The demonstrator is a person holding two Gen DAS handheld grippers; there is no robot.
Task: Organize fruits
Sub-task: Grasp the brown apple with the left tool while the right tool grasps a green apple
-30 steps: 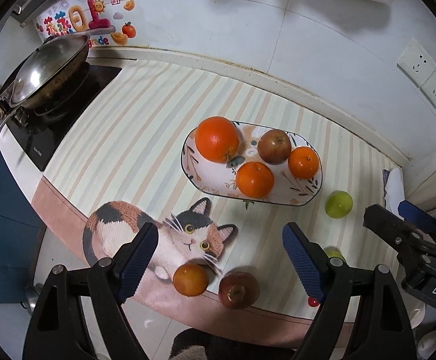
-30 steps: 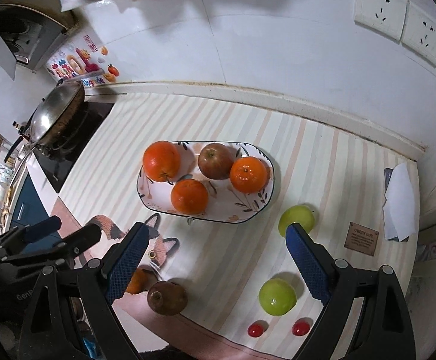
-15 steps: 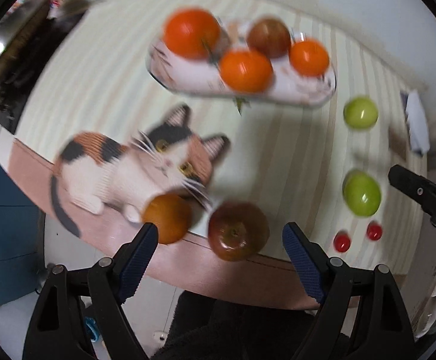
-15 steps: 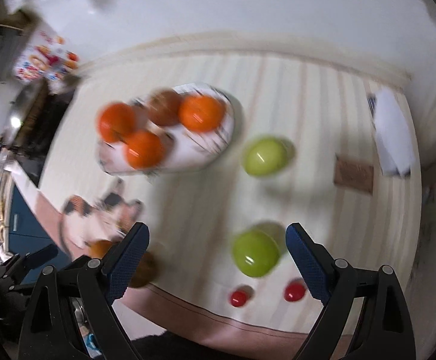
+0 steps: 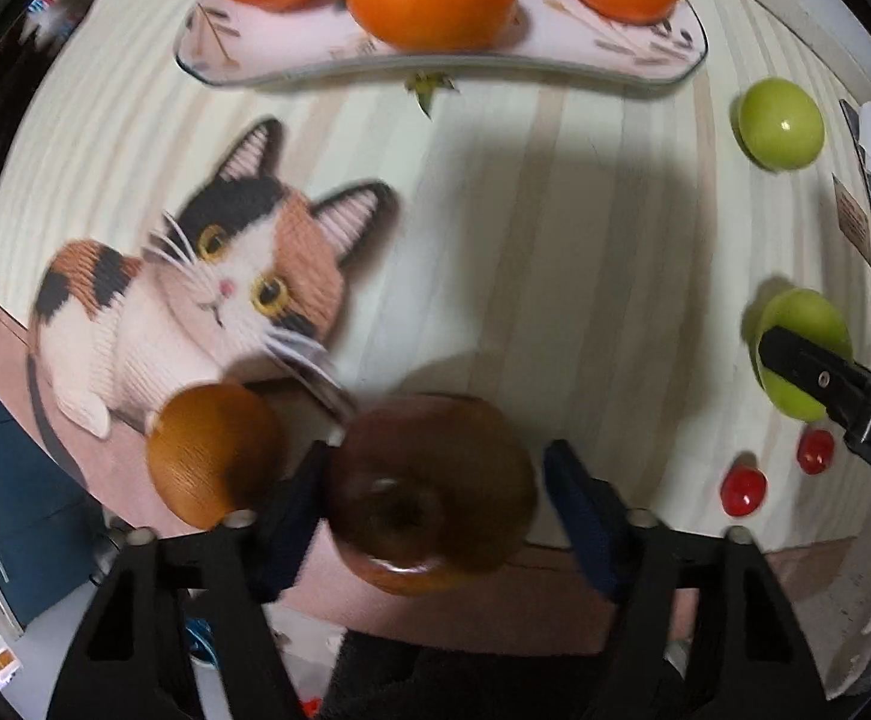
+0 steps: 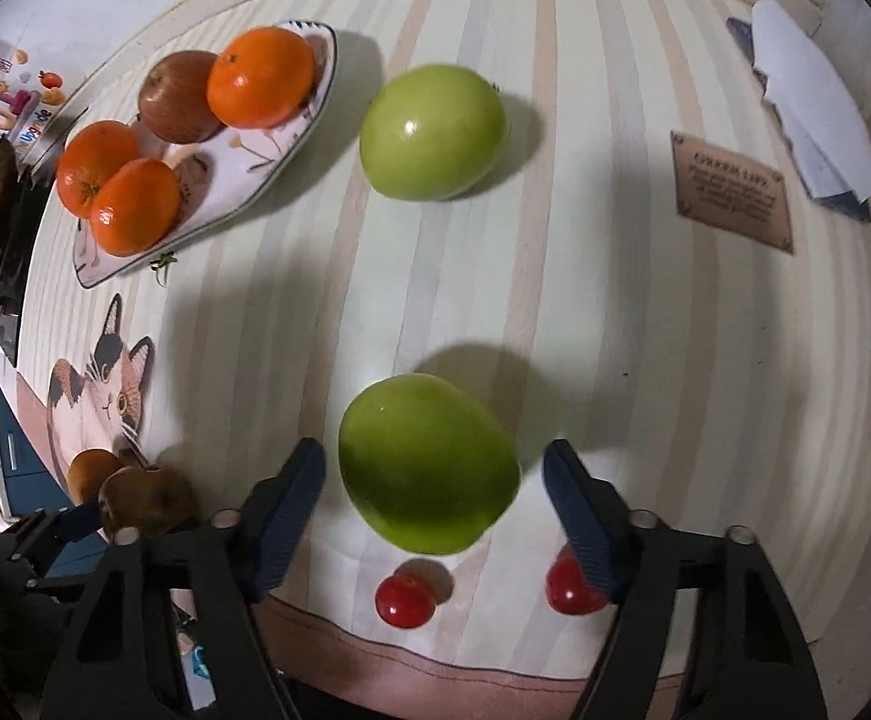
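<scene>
The left gripper points down over a dark red round apple near the front edge of the striped cat-print mat. Its jaws are closing; the left pad seems to touch the apple and the right pad is just beside it. The right gripper is closing around a shiny green apple, with small gaps on both sides. The white oval plate with oranges stands well apart.

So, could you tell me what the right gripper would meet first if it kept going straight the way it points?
Most likely the near green apple: it sits between the closing right gripper fingers, apparently not yet pressed.
</scene>
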